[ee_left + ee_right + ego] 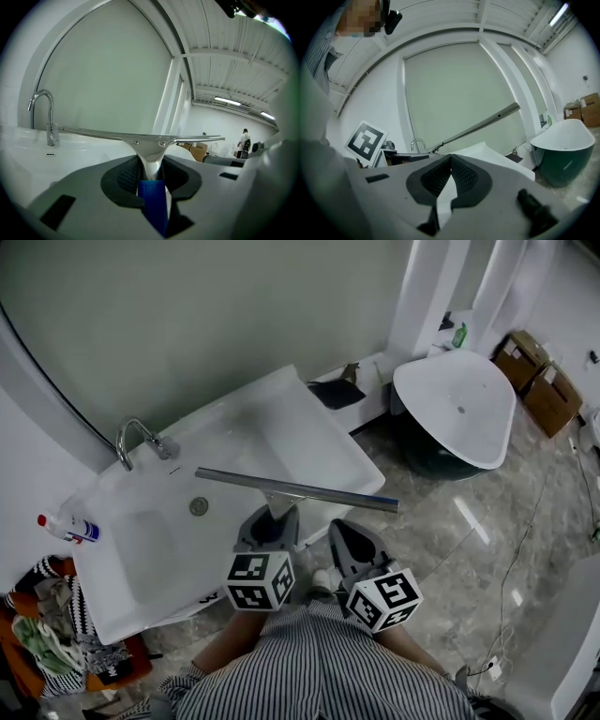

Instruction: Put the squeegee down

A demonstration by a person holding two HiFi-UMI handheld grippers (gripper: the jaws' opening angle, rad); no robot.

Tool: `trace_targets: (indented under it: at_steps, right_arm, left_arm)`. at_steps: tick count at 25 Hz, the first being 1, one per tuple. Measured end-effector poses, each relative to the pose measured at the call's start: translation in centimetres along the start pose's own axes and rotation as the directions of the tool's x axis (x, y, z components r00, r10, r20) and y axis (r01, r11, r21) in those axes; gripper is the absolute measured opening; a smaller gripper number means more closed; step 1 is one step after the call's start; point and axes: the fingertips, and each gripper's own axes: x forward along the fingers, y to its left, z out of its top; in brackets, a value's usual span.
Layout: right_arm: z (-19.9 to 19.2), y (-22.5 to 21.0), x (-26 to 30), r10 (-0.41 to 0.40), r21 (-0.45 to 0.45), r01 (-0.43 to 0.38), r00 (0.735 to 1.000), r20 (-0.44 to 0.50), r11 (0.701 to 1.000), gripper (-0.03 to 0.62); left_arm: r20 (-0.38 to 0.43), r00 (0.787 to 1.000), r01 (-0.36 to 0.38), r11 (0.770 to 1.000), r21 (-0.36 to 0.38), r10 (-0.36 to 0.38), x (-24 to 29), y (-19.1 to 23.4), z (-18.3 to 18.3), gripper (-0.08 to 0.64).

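We see the left claw (275,517) clamped on the squeegee (300,489). Its ribbed dark pads pinch the neck just above the blue handle, where the polished metal flares into a wide, flat triangle. The blade is a long, straight, shiny metal bar. It is held level in the air, above the front edge of the white counter (309,418), and its right end reaches out past the counter over the floor (450,540).

The right claw (345,535) sits just beside the left one, its pad tips pressed together with nothing between them.

We note:
- counter: smooth, glossy white, with a moulded rectangular basin
- faucet (136,439): curved chrome
- spray bottle (70,529): white, red cap, lying at the counter's left edge
- floor: grey, marble-patterned, reflective
- tub (459,409): rounded, white inside, dark outside, well apart to the right
- cardboard boxes (534,381): beyond the tub
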Motion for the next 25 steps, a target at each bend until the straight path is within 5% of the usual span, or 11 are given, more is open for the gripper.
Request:
trace_targets:
  at_steps: [14,25]
  right_arm:
    - [2.0,-7.8,8.2,0.104,-0.006,-0.105,0.992,-0.077,0.994,0.015]
    - [1.3,-10.6,9.4,0.091,0.051,-0.087,0.992,-0.087,0.995,0.015]
  left_arm:
    - [-0.015,0.999,-0.039,0.999,-0.028,0.039,11.7,1.5,2.7,0.115]
    - [-0.08,0.994,-0.075,0.997,-0.032,0.073,14.7,2.3,1.6,0.115]
